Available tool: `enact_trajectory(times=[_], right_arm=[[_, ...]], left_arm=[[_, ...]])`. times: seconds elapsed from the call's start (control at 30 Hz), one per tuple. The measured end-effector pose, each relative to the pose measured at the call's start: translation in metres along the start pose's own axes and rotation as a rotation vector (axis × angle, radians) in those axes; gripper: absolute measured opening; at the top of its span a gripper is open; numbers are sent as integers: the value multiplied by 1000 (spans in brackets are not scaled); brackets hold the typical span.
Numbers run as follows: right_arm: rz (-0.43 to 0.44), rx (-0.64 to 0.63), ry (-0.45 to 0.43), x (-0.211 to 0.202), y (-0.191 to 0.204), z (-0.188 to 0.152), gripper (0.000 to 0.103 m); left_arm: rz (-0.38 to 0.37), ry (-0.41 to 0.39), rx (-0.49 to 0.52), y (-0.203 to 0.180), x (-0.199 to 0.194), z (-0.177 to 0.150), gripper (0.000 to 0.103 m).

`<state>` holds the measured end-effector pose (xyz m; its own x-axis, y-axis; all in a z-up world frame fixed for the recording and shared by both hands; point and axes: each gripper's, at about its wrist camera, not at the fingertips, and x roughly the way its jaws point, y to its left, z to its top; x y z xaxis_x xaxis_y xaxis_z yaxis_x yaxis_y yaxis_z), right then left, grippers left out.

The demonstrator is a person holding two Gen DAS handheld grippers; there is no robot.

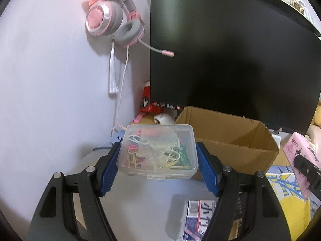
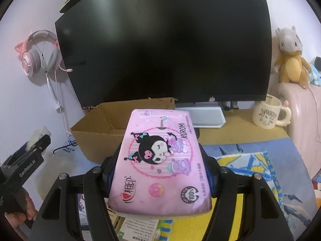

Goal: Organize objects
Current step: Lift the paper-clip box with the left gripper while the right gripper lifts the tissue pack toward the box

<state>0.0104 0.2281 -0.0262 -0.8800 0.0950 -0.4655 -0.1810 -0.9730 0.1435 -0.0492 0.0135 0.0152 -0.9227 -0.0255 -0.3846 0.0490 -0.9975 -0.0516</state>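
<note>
My left gripper (image 1: 157,157) is shut on a clear plastic box of coloured paper clips (image 1: 157,150) and holds it above the desk, just left of the open cardboard box (image 1: 236,140). My right gripper (image 2: 160,160) is shut on a pink Kuromi tissue pack (image 2: 160,160) and holds it in front of the same cardboard box (image 2: 104,128). The pink pack also shows at the right edge of the left wrist view (image 1: 301,156). The left gripper's body shows at the left edge of the right wrist view (image 2: 24,166).
A large dark monitor (image 1: 230,50) stands behind the cardboard box. Pink cat-ear headphones (image 1: 112,18) hang on the wall. A cream mug (image 2: 268,112) and plush toys (image 2: 291,60) are at the right. A packet (image 1: 200,217) and a blue-yellow mat (image 2: 250,170) lie below.
</note>
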Motion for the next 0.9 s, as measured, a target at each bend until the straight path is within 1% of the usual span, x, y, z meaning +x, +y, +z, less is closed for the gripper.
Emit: enact_trajectory(times=[0.13,0.27,0.4,0.47,0.6,0.77,0.83,0.9], right_arm=[[16,4,-20,-2,-1,17,71],[32,6,-44,-5,-1,38,71],[20,-4,-45,-2,2,55,71],[18,-8,-44,1,3,60,71],[13,11,-28,14,5,67,71],[24,26,-7,28,8,74,71],[32,28,-10,30,9,78,71],[22,22,-19,30,11,82,71]], left_arm=[[-12,-13,-27,-1,-2,14,72],[-11,-27,-25,-7,2,29,72],[-27,-47,-23,-14,4,46,72],[-35,-53,-19,-17,6,53,72],[-80,-54,-11,-21,15,68,72],[-102,-48,-10,-21,22,79,72],[-107,-57,-6,-22,22,85,72],[-127,-66,-14,-22,22,89,72]])
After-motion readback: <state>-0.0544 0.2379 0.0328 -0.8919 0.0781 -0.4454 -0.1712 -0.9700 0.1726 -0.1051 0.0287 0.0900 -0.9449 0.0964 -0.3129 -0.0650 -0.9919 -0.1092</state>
